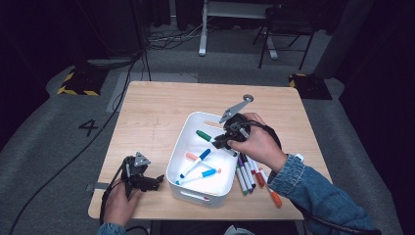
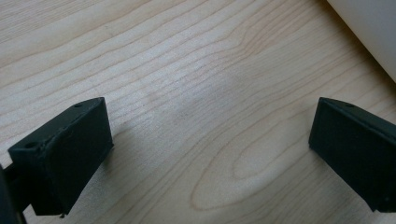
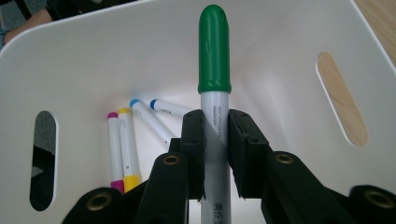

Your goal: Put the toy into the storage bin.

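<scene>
Over bin (image 1: 178, 161) — right claw (image 3: 215, 140) (closed) grips green marker (image 3: 214, 60).

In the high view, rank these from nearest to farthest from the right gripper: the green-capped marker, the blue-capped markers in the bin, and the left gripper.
1. green-capped marker: clamped in the right gripper over the white bin.
2. blue-capped markers: lying on the bin floor, toward the person.
3. left gripper: on the table outside the bin's left wall, fingers open.

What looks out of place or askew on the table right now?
Nothing stands out. The green-capped marker sits straight in the right hand-held gripper over the white bin; the loose markers beside the bin seem to be simply waiting.
</scene>
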